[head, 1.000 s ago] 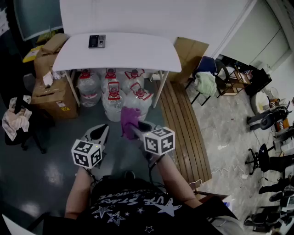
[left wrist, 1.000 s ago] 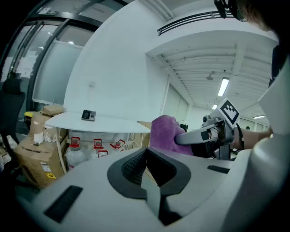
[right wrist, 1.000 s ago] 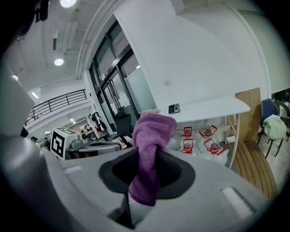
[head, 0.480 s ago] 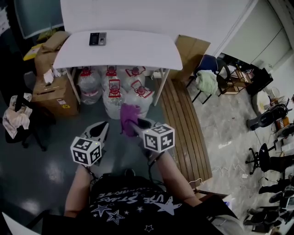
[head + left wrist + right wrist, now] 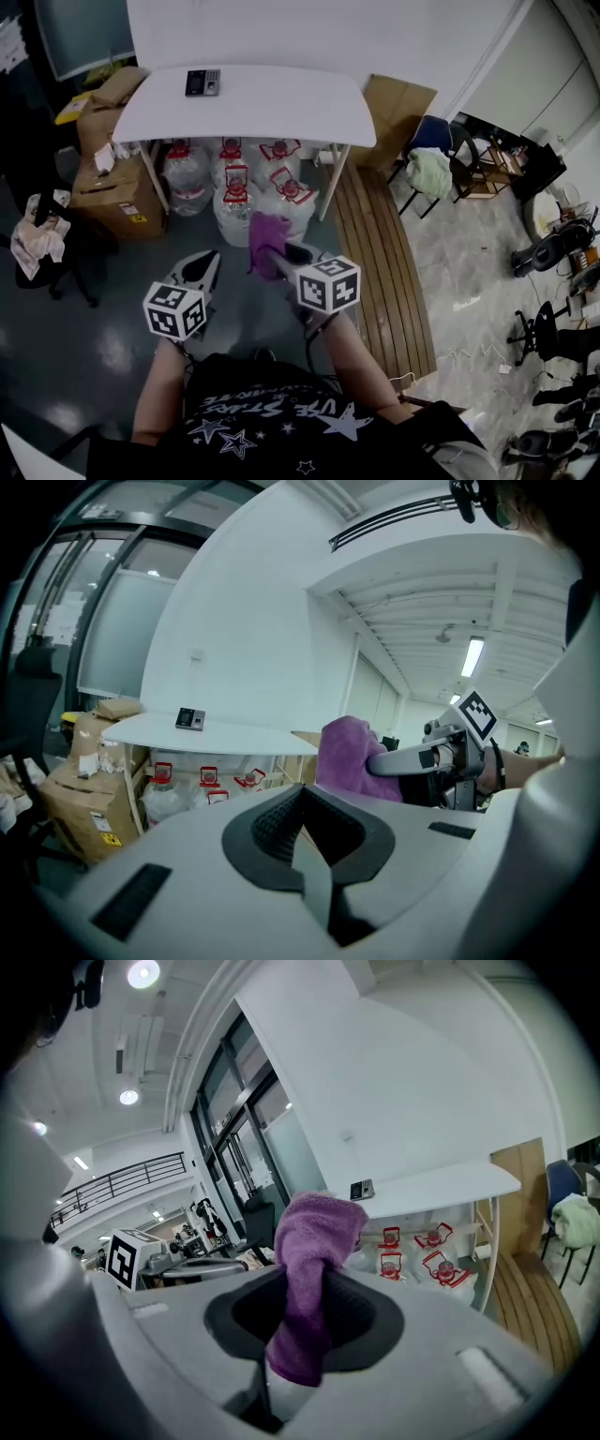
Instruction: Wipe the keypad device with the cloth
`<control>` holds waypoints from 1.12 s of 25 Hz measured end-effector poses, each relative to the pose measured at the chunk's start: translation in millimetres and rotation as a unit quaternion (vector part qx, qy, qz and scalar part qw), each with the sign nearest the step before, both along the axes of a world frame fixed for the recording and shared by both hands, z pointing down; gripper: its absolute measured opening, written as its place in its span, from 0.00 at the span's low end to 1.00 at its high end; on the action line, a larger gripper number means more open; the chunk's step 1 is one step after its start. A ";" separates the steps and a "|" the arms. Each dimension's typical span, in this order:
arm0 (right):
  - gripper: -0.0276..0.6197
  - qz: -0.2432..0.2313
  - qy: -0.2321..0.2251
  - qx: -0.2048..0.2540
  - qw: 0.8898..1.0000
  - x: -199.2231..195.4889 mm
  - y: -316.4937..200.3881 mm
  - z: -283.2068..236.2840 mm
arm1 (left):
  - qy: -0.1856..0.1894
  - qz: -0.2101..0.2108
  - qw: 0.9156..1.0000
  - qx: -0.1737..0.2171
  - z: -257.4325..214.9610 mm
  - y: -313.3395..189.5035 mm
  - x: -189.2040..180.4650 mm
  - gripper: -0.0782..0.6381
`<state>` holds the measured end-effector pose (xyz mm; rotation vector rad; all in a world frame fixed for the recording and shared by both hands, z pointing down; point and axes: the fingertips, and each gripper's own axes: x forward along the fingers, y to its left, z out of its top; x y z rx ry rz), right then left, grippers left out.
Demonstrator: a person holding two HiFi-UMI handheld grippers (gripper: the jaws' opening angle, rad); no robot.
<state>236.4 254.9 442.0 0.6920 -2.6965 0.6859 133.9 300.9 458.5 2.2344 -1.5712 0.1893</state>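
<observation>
Cloth (image 5: 314, 1241) sits clamped between the jaws of the right gripper (image 5: 302, 1321). Its purple pile is bunched and stands up past the tips, so we judge it is carried ready as a wiping pad. We hold the left gripper (image 5: 302, 803) just left of the right one, jaws together and empty, presumably free to steady the target. We locate the keypad device (image 5: 202, 82) on the far left part of the white table (image 5: 281, 108), well apart from both grippers. It is small, dark, flat and rectangular, with a paler key area on its right part.
</observation>
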 end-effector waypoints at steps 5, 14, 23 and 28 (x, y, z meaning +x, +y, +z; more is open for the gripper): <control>0.19 0.002 -0.008 -0.006 1.000 13.0 -8.4 2.7 | 0.004 -0.013 1.000 -0.003 2.1 -1.1 5.7 0.12; 0.19 0.004 -0.005 -0.018 1.000 10.0 -22.4 10.7 | 0.004 -0.020 1.000 -0.006 5.7 -14.6 -8.1 0.12; 0.19 0.017 0.010 -0.020 1.000 -26.8 -57.2 18.2 | 0.023 -0.006 1.000 -0.010 19.5 -50.8 -46.9 0.12; 0.19 0.028 0.016 -0.025 0.999 -62.5 -90.9 19.0 | 0.034 -0.001 0.999 -0.013 20.5 -86.2 -86.1 0.12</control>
